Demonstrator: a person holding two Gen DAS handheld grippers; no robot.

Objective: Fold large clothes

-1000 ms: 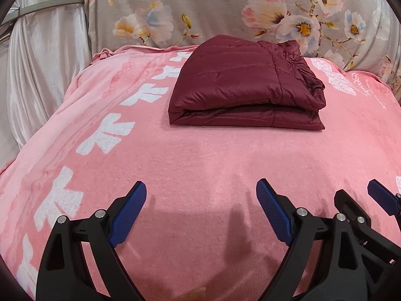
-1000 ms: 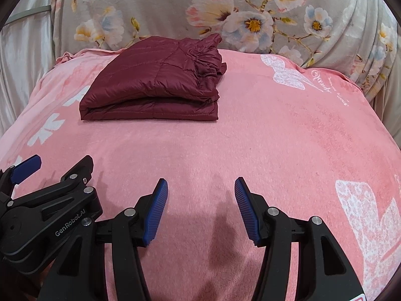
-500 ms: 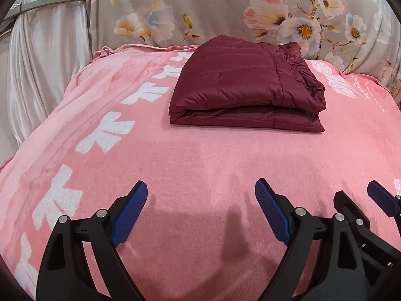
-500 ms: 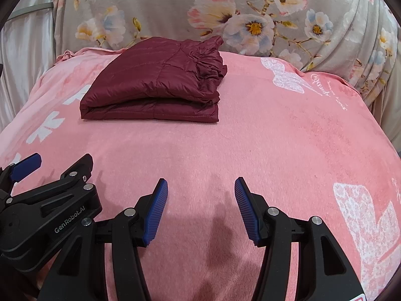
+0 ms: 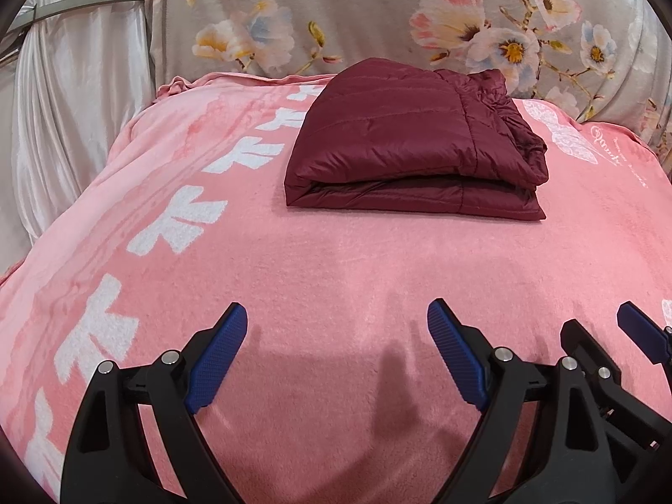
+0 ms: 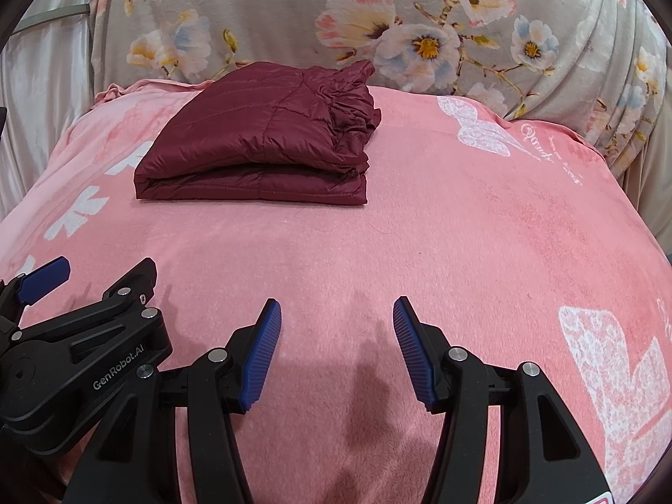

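A maroon quilted jacket (image 5: 416, 147) lies folded into a thick rectangle on the far part of the pink blanket (image 5: 336, 260); it also shows in the right wrist view (image 6: 264, 147). My left gripper (image 5: 336, 336) is open and empty, low over the blanket well in front of the jacket. My right gripper (image 6: 336, 332) is open and empty, beside the left one on its right. The left gripper's body shows at the lower left of the right wrist view (image 6: 80, 336).
A grey floral cover (image 5: 378, 12) rises behind the blanket. A pale satin curtain (image 5: 63, 105) hangs at the left. The blanket (image 6: 504, 231) slopes off at the left and right edges.
Both grippers have stayed open and almost still. The view has shifted only slightly, with the jacket a little lower in the frames.
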